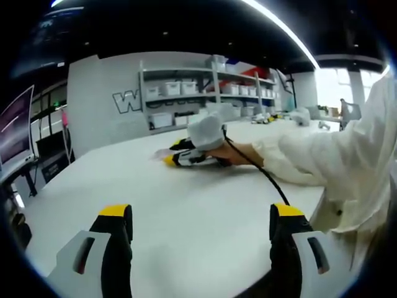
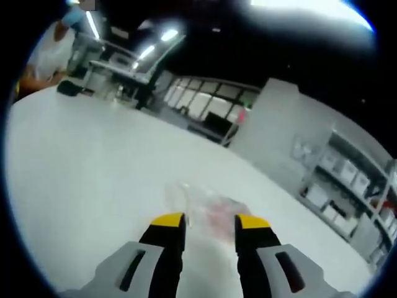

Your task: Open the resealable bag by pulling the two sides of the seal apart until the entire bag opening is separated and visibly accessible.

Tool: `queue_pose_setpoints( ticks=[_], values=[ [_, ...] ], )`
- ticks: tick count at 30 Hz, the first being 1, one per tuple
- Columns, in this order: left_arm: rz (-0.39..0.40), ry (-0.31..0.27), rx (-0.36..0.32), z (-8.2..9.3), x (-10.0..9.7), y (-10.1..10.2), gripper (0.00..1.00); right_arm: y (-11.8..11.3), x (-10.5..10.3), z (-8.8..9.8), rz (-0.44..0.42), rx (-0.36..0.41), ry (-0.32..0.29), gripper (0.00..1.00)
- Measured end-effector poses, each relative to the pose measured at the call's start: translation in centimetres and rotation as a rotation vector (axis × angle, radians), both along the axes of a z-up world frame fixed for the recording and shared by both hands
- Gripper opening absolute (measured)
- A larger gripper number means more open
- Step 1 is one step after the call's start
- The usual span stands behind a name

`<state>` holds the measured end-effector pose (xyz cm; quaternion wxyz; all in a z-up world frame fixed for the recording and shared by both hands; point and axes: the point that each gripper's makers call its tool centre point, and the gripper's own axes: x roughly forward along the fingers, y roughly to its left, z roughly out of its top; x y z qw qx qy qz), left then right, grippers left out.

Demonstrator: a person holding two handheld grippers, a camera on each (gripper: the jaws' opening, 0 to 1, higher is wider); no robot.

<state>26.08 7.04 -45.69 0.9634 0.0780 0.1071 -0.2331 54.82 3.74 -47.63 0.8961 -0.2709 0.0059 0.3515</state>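
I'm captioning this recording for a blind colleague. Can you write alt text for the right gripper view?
A clear resealable bag lies flat on a white table, just ahead of the right tool, whose yellow-tipped jaws stand open on either side of its near edge. Behind the table are a grey wall, windows and shelves of white bins.

Your right claw [image 1: 177, 153] hid most of the bag [image 2: 208, 208]; motion blur left its seal unreadable, open or shut.
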Motion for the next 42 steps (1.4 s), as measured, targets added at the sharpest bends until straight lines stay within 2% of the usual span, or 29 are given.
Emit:
queue_pose_setpoints(
  ticks=[24, 33, 42],
  values=[
    [0.001, 0.010, -0.004, -0.6, 0.0, 0.0, 0.90, 0.3, -0.8, -0.3, 0.002, 0.060, 0.040, 0.14],
    [0.009, 0.010, -0.004, -0.6, -0.2, 0.2, 0.90, 0.3, -1.2, -0.8, -0.003, 0.051, 0.058, 0.00],
    [0.002, 0.007, -0.003, -0.5, -0.2, 0.1, 0.90, 0.3, -1.2, -0.8, -0.009, 0.064, 0.065, 0.00]
  ],
)
